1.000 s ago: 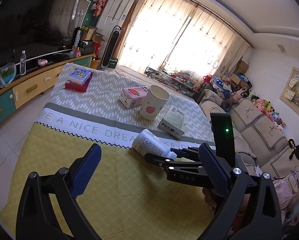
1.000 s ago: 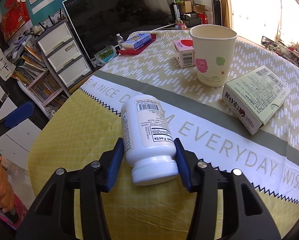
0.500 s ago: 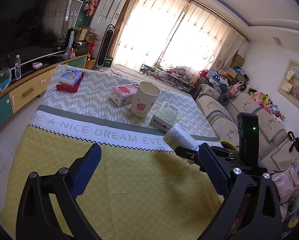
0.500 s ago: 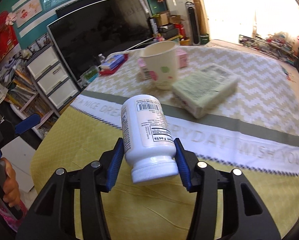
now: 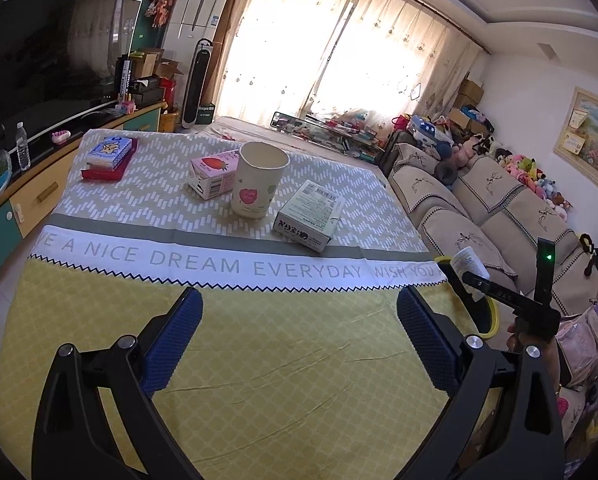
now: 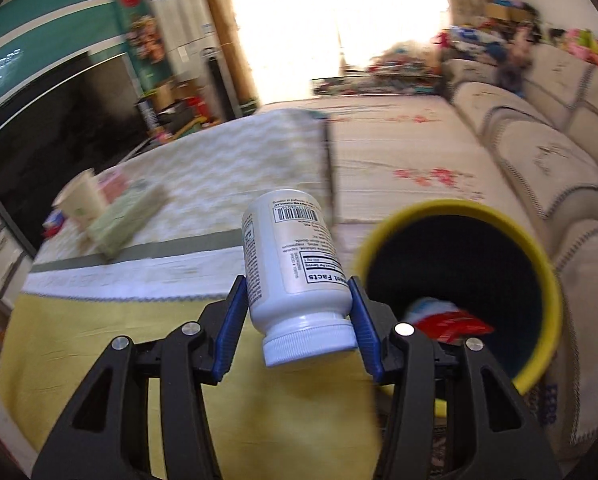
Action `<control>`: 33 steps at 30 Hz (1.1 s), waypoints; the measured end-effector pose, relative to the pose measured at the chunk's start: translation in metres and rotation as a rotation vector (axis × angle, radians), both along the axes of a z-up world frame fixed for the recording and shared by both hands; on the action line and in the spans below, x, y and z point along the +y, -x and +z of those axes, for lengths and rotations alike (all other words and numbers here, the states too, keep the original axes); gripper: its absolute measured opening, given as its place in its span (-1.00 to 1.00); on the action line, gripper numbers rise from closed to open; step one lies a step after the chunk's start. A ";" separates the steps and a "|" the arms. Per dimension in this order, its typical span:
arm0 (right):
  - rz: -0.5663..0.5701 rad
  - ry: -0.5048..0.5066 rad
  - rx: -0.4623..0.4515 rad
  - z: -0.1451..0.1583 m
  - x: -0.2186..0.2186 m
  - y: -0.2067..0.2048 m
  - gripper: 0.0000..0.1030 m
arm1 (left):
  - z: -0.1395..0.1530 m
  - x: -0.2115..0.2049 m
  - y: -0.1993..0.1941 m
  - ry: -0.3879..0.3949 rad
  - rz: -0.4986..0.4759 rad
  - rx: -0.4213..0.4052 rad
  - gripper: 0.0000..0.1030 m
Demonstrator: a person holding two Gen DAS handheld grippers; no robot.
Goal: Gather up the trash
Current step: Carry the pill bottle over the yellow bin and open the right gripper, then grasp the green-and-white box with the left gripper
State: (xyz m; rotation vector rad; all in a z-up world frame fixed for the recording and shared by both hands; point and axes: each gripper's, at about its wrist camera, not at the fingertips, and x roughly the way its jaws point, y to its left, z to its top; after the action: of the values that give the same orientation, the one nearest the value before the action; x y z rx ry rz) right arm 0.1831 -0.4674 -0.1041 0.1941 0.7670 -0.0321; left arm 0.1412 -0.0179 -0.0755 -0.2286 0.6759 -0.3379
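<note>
My right gripper (image 6: pixel 297 322) is shut on a white pill bottle (image 6: pixel 295 272), cap toward the camera, at the table's right edge. Just right of it stands a yellow-rimmed trash bin (image 6: pixel 551 280) with red and white wrappers inside. In the left wrist view the same white pill bottle (image 5: pixel 468 262) and right gripper (image 5: pixel 465 276) hang past the table's right edge, over the bin rim (image 5: pixel 495 312). My left gripper (image 5: pixel 299 340) stands open above the yellow cloth, holding nothing. A paper cup (image 5: pixel 259 184), a green box (image 5: pixel 311 216) and a pink carton (image 5: pixel 213 172) stand on the table.
A stack of books (image 5: pixel 109 154) lies at the table's far left corner. A beige sofa (image 5: pixel 479 208) with plush toys runs along the right. A television and low cabinet (image 5: pixel 27 184) line the left wall. A floor mat lies beyond the table.
My right gripper has carried the bottle rightward from the middle of the table to its right edge beside the bin, rolling as it went. My left gripper has shifted slightly and stays open.
</note>
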 end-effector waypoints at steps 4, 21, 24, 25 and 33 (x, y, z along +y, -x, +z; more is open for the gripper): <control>-0.124 0.040 0.026 -0.014 -0.044 0.000 -0.07 | 0.000 -0.017 -0.004 -0.018 -0.023 0.008 0.87; -0.228 0.043 -0.020 -0.020 -0.067 0.000 0.31 | -0.010 -0.047 -0.026 -0.070 -0.067 0.042 0.87; -0.199 0.029 -0.067 -0.009 -0.047 -0.005 0.32 | -0.017 -0.048 -0.033 -0.079 -0.067 0.058 0.87; -0.178 0.071 -0.064 -0.006 -0.039 -0.008 0.34 | -0.019 -0.049 -0.036 -0.086 -0.070 0.061 0.87; -0.150 0.022 -0.173 0.013 -0.008 -0.018 0.38 | -0.012 -0.067 -0.064 -0.179 -0.130 0.004 0.87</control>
State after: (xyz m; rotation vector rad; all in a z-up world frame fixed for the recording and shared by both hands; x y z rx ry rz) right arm 0.2009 -0.4753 -0.0908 0.2296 0.5785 -0.1639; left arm 0.2053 -0.0851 -0.0877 -0.0149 0.7227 -0.3992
